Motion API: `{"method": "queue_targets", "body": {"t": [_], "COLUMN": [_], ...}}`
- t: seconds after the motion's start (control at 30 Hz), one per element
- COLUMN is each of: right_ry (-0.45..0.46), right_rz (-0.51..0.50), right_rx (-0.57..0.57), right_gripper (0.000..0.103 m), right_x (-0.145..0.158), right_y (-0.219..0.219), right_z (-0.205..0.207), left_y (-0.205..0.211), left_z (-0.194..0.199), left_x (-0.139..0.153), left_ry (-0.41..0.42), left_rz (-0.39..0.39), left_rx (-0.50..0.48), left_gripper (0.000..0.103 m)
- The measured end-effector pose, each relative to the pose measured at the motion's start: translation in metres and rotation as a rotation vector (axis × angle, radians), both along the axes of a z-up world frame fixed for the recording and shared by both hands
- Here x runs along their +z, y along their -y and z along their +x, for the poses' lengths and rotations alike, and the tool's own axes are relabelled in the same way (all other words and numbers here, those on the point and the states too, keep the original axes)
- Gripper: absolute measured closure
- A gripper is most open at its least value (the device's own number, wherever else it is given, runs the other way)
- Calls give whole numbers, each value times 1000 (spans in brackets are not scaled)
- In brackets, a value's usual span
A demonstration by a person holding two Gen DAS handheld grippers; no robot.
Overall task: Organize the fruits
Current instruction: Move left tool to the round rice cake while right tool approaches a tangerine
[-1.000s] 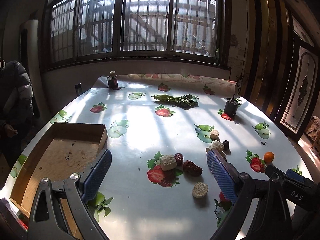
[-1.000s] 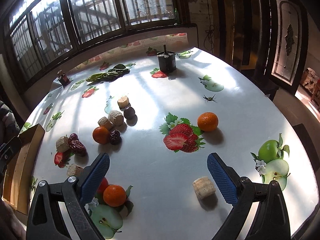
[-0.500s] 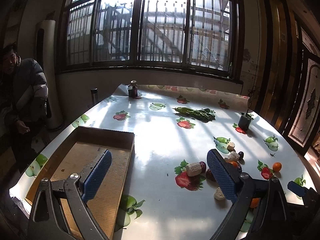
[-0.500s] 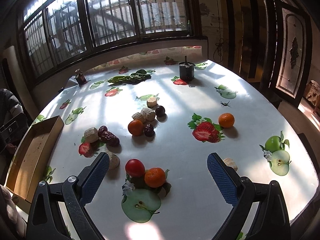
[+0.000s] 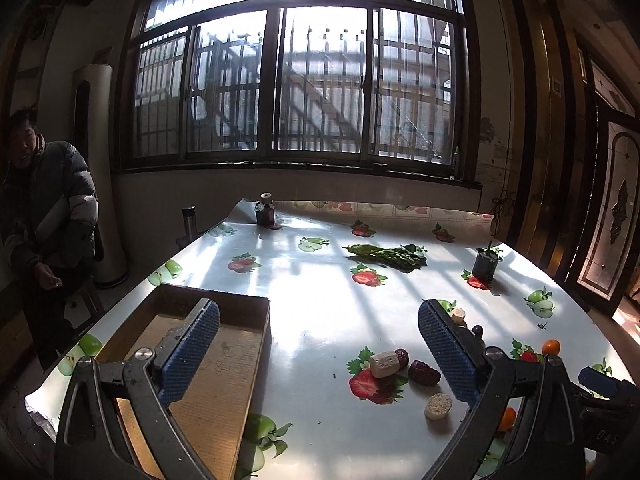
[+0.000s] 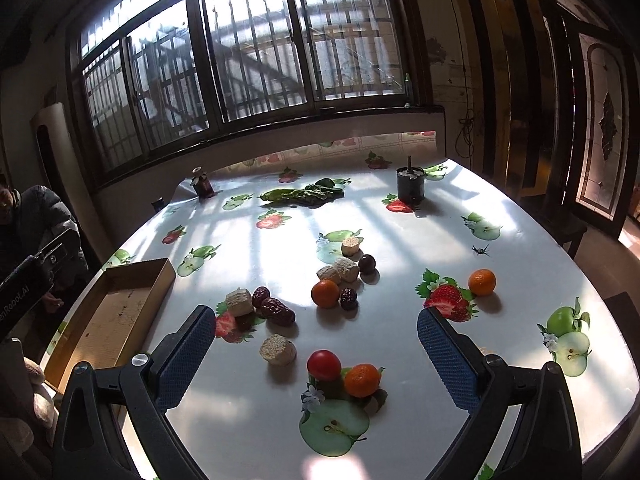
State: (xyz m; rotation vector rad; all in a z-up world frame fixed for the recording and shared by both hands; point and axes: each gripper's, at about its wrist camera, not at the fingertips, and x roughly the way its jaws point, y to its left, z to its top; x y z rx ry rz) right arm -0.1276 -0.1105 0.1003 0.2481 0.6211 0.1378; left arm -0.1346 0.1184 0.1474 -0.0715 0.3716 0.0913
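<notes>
Your left gripper (image 5: 318, 346) hangs above the table (image 5: 320, 280) with jaws wide apart, nothing between them; its left pad sits over the cardboard box (image 5: 224, 344). Your right gripper (image 6: 316, 354) is likewise spread wide and empty, hovering over the near fruit.

Fruit, all loose on the fruit-print cloth, none in the box:
- tomato (image 6: 324, 365) touching an orange (image 6: 362, 379), nearest your right gripper
- second orange (image 6: 325, 293) beside a dark date (image 6: 348, 298)
- third orange (image 6: 482, 281) well apart to the right, by a printed strawberry
- two dates (image 6: 276, 309) touching a pale cake piece (image 6: 239, 301)
- a dark plum (image 6: 367, 263) next to more pale pieces (image 6: 345, 269)
- a pale round (image 6: 277, 350) lying alone

The box lies at the table's left edge; faint pen marks on its floor (unreadable). Far side: greens (image 6: 304, 195), a black pot (image 6: 410, 185), a small bottle (image 6: 202, 184).

Writing: "DAS" on the right gripper's body as seen from the left wrist view (image 5: 606, 434); a partly cut-off label on the left device in the right wrist view (image 6: 16, 300), ending "AI" (the rest too unclear to read).

A person (image 5: 44, 216) in a puffer jacket sits left of the table.
</notes>
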Motion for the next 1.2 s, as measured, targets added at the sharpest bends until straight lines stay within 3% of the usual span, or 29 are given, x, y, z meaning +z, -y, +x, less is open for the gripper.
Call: {"method": "queue_targets", "body": {"t": [0.1,0.2,0.3,0.37,0.43,0.47,0.53,0.6,0.67,0.73,0.8,0.97,1.1,1.2], "right_ry": [-117,-26,62,-13,-130,-167,-219,-248,-264,-280,-288,-300,-327,-355], "right_rz": [62,45,214,271,277,267,240,192,123,56,13,-90,-112,-120], "right_rx": [-25,-159,-186,-179,-155,-131,-61,4,42,80,115,174,199,203], "right_gripper": [1,1,1,1,2,4,21,25,33,42,51,51,51,65], "right_x": [-14,4,16,1,-20,-29,-41,-51,-56,-62,-68,-73,-81,-86], "right_y": [30,73,115,125,122,116,98,77,56,38,24,3,1,0], "right_z": [8,-8,-26,-17,-1,4,13,20,26,32,36,43,49,52], "left_y": [22,33,35,34,24,19,11,7,9,15,24,51,67,73], "left_z": [2,3,9,22,35,39,47,52,57,64,71,85,96,104], "left_x": [4,8,-4,-17,-31,-37,-49,-60,-68,-76,-84,-105,-120,-129], "left_ry": [0,-22,-54,-124,-188,-213,-268,-306,-339,-380,-416,-503,-550,-580], "left_rz": [-22,-59,-53,-52,-113,-139,-176,-199,-208,-214,-217,-184,-175,-167], "left_rx": [-118,-182,-176,-155,-168,-169,-162,-164,-189,-230,-271,-355,-392,-410], "left_gripper": [3,3,3,3,3,3,3,4,15,33,37,37,38,41]}}
